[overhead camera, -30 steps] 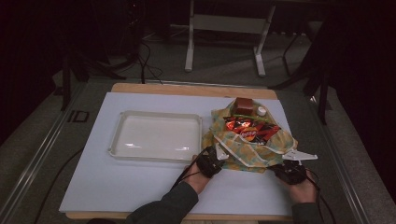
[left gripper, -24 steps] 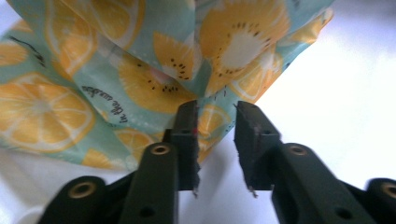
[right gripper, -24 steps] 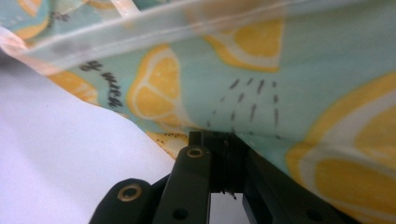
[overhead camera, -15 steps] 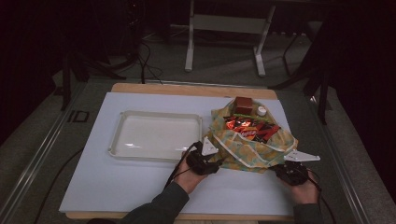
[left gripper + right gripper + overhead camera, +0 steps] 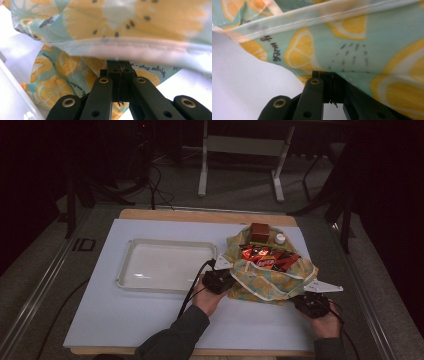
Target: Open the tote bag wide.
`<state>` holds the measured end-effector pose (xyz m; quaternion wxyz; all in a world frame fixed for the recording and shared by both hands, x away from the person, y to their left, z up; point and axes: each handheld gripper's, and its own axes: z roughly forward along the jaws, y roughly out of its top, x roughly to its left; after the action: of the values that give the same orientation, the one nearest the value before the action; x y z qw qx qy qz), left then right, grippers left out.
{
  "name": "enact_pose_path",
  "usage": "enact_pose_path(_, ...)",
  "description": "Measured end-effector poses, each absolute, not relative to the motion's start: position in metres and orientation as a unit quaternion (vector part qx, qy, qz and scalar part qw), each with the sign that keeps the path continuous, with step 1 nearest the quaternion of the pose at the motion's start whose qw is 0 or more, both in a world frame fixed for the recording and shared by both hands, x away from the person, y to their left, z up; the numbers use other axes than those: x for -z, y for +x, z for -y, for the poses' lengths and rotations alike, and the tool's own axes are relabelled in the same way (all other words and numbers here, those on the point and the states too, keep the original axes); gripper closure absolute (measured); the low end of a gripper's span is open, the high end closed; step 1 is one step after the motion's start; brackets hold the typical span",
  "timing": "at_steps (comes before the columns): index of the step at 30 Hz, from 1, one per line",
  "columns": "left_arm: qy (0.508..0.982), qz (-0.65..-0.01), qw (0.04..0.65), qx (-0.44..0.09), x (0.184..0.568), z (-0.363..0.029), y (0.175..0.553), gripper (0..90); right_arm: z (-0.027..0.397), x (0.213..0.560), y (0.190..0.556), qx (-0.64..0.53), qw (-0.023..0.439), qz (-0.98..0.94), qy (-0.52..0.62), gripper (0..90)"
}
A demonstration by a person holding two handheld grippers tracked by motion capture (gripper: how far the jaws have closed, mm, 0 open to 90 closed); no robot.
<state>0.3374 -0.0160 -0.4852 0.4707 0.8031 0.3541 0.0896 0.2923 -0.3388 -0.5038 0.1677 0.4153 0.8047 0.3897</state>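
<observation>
The soft, light bag (image 5: 272,277), sagging with snacks (image 5: 265,257) just beyond both tongs, was gripped at its near hem by the left tongs (image 5: 119,65) and right tongs (image 5: 331,75), both clenched on cloth, a hold judged slip-prone.

Cloth (image 5: 270,280): pale mint-green ground, yellow-orange lemon-slice print, small dark seed dashes, black script lettering, cream-white stitched hem; right of centre in high view.
Wrappers (image 5: 265,256) on cloth: bright red and orange, glossy.
Box (image 5: 259,232) at upper edge of cloth: brown.
Small cap (image 5: 280,238) beside box: white.
Tray (image 5: 131,251), centre left: clear, whitish.
Table mat (image 5: 125,320): pale blue-white; wooden board edge (image 5: 200,216) tan.
Left gripper (image 5: 119,68), right gripper (image 5: 329,75): matte black, brass-ringed holes.
Sleeve (image 5: 175,337), bottom centre: dark grey.
</observation>
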Motion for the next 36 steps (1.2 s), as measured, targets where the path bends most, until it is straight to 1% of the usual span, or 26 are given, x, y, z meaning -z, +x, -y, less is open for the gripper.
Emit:
enact_pose_path(1,0.811,-0.353,0.458,-0.096,0.489,0.017,0.337,89.5,0.341,0.505,0.294,-0.39,0.166,-0.803,0.418,88.9)
enact_pose_path(2,0.811,-0.353,0.458,-0.096,0.489,0.017,0.337,89.6,0.341,0.505,0.294,-0.39,0.166,-0.803,0.418,88.9)
enact_pose_path(3,0.818,-0.355,0.441,-0.097,0.495,0.018,0.337,89.6,0.342,0.507,0.295,-0.387,0.164,-0.803,0.422,89.2)
enact_pose_path(4,0.818,-0.355,0.441,-0.097,0.495,0.018,0.337,89.6,0.342,0.507,0.295,-0.387,0.164,-0.803,0.422,89.2)
enact_pose_path(5,0.831,-0.357,0.415,-0.105,0.502,0.021,0.339,89.6,0.342,0.509,0.297,-0.381,0.161,-0.803,0.429,89.4)
enact_pose_path(6,0.831,-0.357,0.415,-0.105,0.502,0.021,0.339,89.6,0.342,0.509,0.297,-0.381,0.161,-0.803,0.429,89.4)
enact_pose_path(7,0.839,-0.363,0.392,-0.103,0.51,0.023,0.342,89.6,0.341,0.513,0.3,-0.369,0.16,-0.805,0.435,89.6)
enact_pose_path(8,0.839,-0.363,0.392,-0.103,0.51,0.023,0.342,89.6,0.341,0.513,0.3,-0.369,0.16,-0.805,0.435,89.6)
enact_pose_path(11,0.847,-0.376,0.358,-0.109,0.518,0.029,0.347,89.6,0.339,0.518,0.304,-0.35,0.16,-0.81,0.442,90.0)
enact_pose_path(15,0.853,-0.381,0.338,-0.116,0.517,0.034,0.347,89.6,0.34,0.52,0.305,-0.343,0.158,-0.809,0.45,90.0)
enact_pose_path(17,0.851,-0.38,0.344,-0.117,0.517,0.033,0.347,89.4,0.342,0.519,0.304,-0.345,0.158,-0.808,0.45,89.3)
enact_pose_path(21,0.848,-0.375,0.356,-0.118,0.515,0.03,0.344,89.1,0.344,0.513,0.297,-0.348,0.154,-0.811,0.445,75.4)
enact_pose_path(22,0.848,-0.375,0.356,-0.118,0.515,0.03,0.344,89.0,0.344,0.513,0.297,-0.348,0.154,-0.811,0.445,75.4)
enact_pose_path(23,0.846,-0.373,0.36,-0.119,0.514,0.029,0.344,88.9,0.346,0.508,0.292,-0.346,0.163,-0.813,0.439,66.4)
enact_pose_path(25,0.845,-0.374,0.362,-0.121,0.513,0.028,0.343,88.7,0.347,0.505,0.289,-0.345,0.166,-0.815,0.435,61.7)
enact_pose_path(26,0.845,-0.374,0.362,-0.121,0.513,0.028,0.343,88.6,0.347,0.505,0.289,-0.345,0.166,-0.815,0.435,61.7)
enact_pose_path(27,0.844,-0.374,0.364,-0.121,0.513,0.028,0.343,88.4,0.348,0.503,0.283,-0.34,0.167,-0.819,0.431,57.9)
enact_pose_path(30,0.844,-0.374,0.365,-0.122,0.513,0.027,0.343,88.1,0.349,0.503,0.278,-0.341,0.164,-0.821,0.427,55.8)
enact_pose_path(31,0.844,-0.375,0.364,-0.122,0.513,0.027,0.343,88.1,0.352,0.502,0.275,-0.344,0.166,-0.82,0.426,53.5)
enact_pose_path(32,0.844,-0.375,0.364,-0.122,0.513,0.027,0.343,88.1,0.352,0.502,0.275,-0.344,0.166,-0.82,0.426,53.5)
enact_pose_path(33,0.844,-0.374,0.365,-0.124,0.514,0.027,0.343,88.0,0.355,0.499,0.271,-0.351,0.166,-0.816,0.429,50.7)
enact_pose_path(35,0.844,-0.373,0.365,-0.123,0.514,0.027,0.343,88.0,0.356,0.497,0.27,-0.354,0.169,-0.814,0.429,49.7)
enact_pose_path(36,0.843,-0.373,0.366,-0.124,0.514,0.027,0.343,87.9,0.358,0.495,0.268,-0.356,0.172,-0.811,0.431,47.8)
